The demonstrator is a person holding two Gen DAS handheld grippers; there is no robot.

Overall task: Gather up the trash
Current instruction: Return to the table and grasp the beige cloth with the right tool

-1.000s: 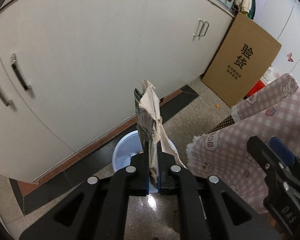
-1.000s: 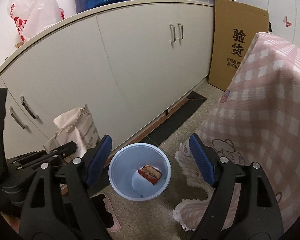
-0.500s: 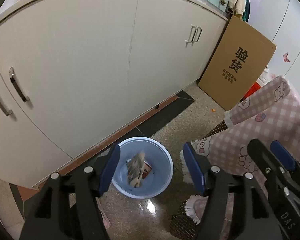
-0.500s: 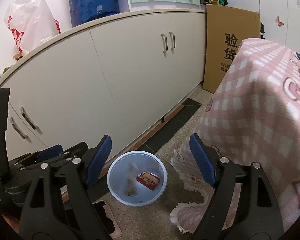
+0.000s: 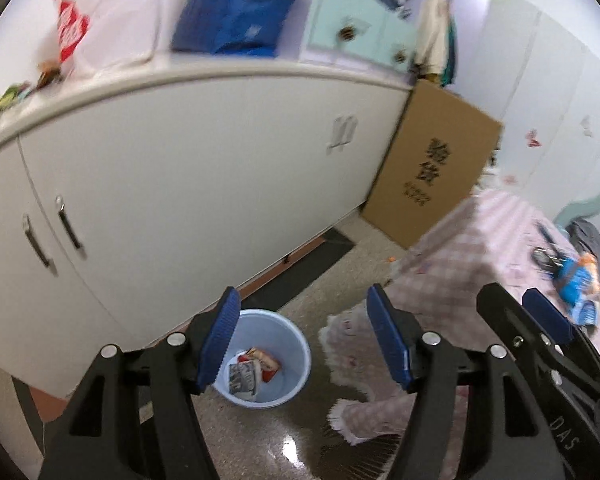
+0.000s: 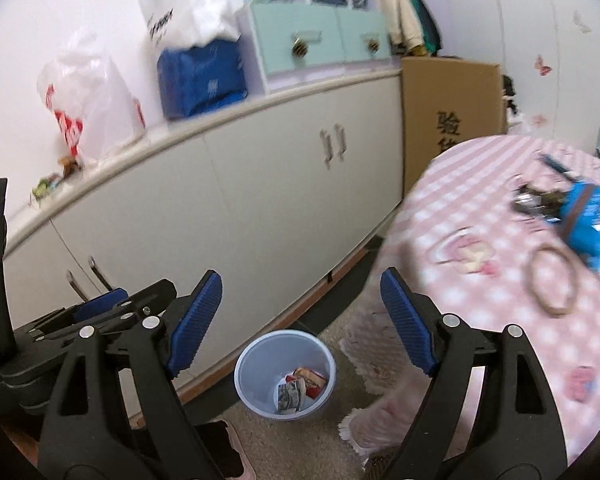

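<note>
The left gripper (image 5: 300,338), black-armed with ribbed blue pads, is standing with its jaws wide apart and nothing between them, pointing down toward the speckled floor (image 5: 260,440). Below it, a round pale-blue plastic bin (image 5: 296,390) is sitting just in front of the long white cabinet (image 5: 180,184), holding a crumpled grey printed wrapper (image 5: 244,376) and a red snack packet (image 5: 266,362). A flat brown cardboard box (image 5: 432,168) is leaning against the cabinet's far end. The right gripper (image 5: 540,344) is showing at the right edge, in front of the pink checked tablecloth (image 5: 480,240), where a blue snack bag (image 5: 578,280) is lying.
</note>
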